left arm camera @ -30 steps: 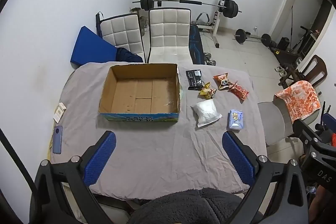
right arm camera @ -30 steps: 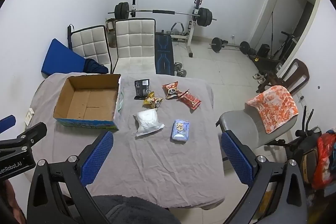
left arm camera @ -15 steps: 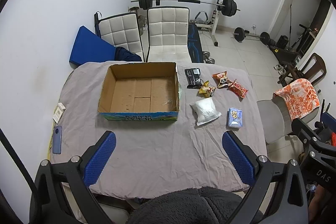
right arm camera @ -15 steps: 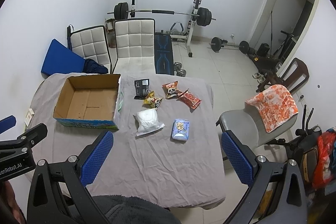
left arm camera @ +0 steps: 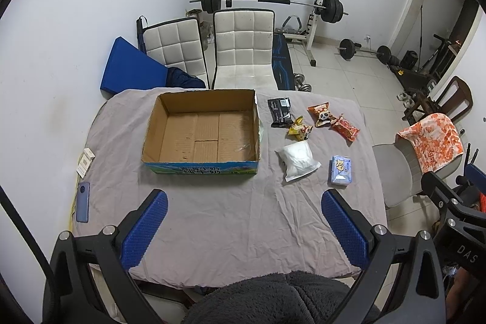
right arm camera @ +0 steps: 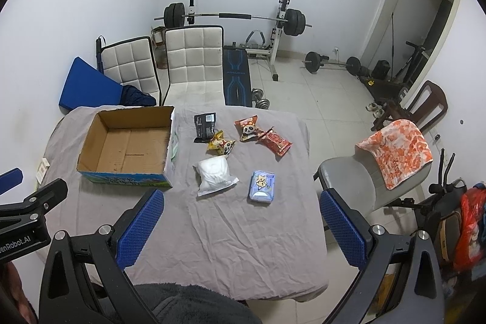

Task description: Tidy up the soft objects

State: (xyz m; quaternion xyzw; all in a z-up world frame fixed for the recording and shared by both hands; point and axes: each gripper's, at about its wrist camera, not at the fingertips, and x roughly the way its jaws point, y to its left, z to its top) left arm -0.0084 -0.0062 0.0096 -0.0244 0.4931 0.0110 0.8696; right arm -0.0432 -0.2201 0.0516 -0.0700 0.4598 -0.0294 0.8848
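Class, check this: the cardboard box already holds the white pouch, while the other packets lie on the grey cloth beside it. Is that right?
Not quite. The cardboard box holds nothing; the white pouch lies on the grey cloth beside it with the other packets, as the left wrist view shows.

Black claw (left arm camera: 244, 211) frames, blue dimpled pads (left arm camera: 145, 228), silver screws — fuzzy grey sleeve (left arm camera: 273, 296)

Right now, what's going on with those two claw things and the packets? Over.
Left gripper and right gripper open, holding nothing. Cardboard box holds nothing; six soft packets beside it, white pouch nearest. Nothing in the way.
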